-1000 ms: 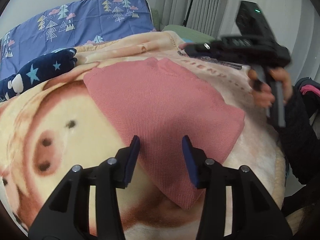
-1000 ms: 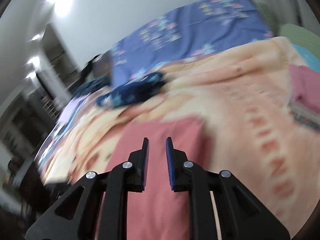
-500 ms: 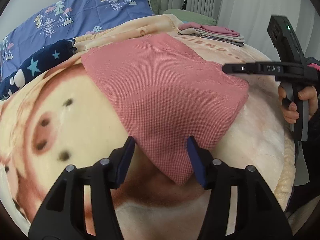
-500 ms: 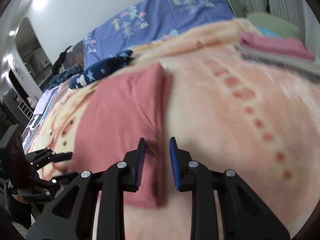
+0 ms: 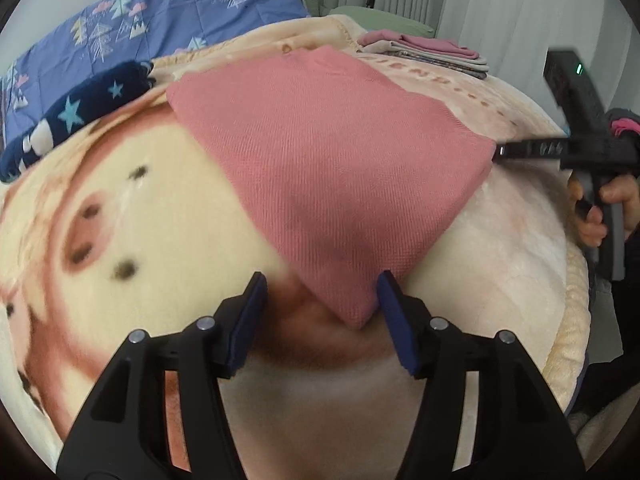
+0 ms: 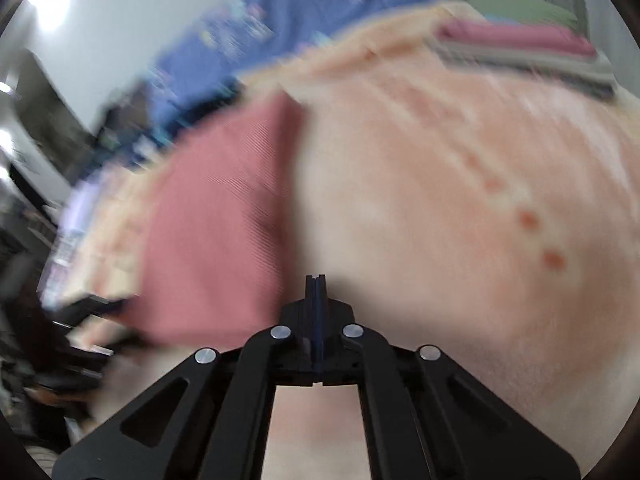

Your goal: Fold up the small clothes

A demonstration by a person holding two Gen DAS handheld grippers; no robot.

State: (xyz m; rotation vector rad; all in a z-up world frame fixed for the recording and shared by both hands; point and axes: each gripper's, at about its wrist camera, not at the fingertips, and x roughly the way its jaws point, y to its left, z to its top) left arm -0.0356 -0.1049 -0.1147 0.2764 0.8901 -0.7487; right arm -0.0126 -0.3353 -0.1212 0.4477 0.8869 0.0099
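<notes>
1. Two grippers are on show, one per hand, over a bed covered by a cream cartoon blanket (image 5: 132, 216).
2. Left gripper (image 5: 322, 300) has its jaws apart, and they've just been widening. The near corner of the pink folded cloth (image 5: 332, 168) sits in the gap between the blue pads (image 5: 394, 320), but I don't see them pressing on it.
3. That pink cloth lies flat on the blanket, roughly in the middle, folded into a four-sided shape with one corner pointing at the left gripper. A faint dark patch shows near its middle.
4. Right gripper (image 6: 316, 280) has its jaws fully together with nothing between them. In its own view, which is pretty blurred, the closed tip sits just beside the right edge of the pink cloth, over bare blanket.
5. From the left wrist view, the right gripper's closed tip (image 5: 500, 151) is right at the cloth's right-hand corner; can't tell if it actually touches. The person's right hand (image 5: 600, 208) is wrapped around its handle, dark sleeve below.
6. Further back: a stack of folded clothes (image 5: 432, 54) near the far edge of the blanket, well apart from the pink cloth.
7. A navy star-print garment (image 5: 76, 116) lies at the left, with a blue tree-print quilt (image 5: 140, 24) behind it.
</notes>
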